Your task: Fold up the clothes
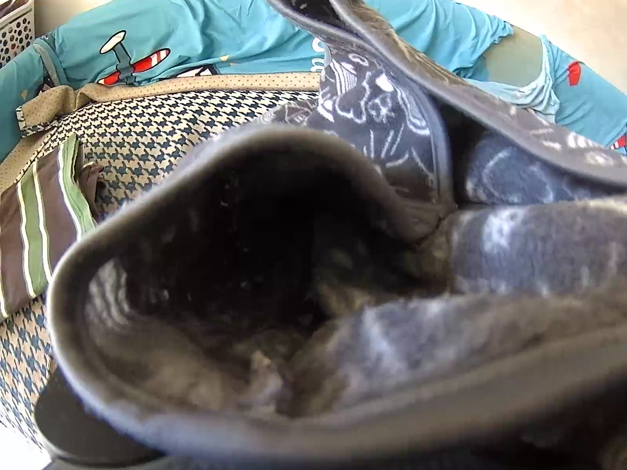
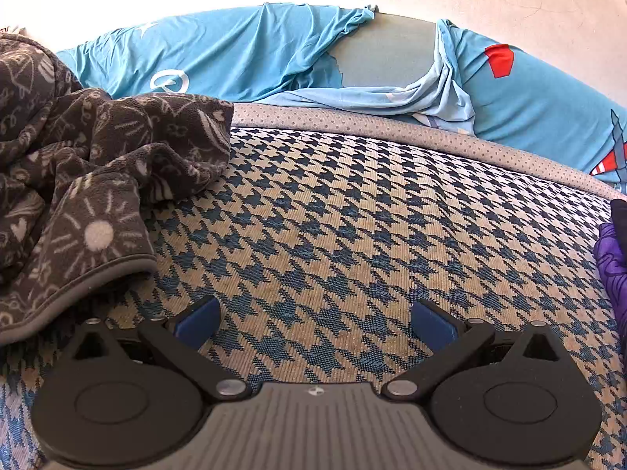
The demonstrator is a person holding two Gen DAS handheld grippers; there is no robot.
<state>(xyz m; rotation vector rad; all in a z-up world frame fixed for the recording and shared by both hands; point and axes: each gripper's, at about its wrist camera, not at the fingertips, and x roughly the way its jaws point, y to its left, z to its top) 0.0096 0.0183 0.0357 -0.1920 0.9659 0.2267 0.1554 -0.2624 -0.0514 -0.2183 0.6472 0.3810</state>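
Right tool (image 2: 313,323) wide open, empty — grey fleece (image 2: 90,164) lies beside it.

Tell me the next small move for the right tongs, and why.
Probably slide the right tongs left to the grey bound hem of the dark patterned fleece and close on it. The tongs are open, holding nothing, over bare houndstooth cover, while the fleece lies crumpled beside them. In the left wrist view fleece fills the frame, so that side seems occupied.
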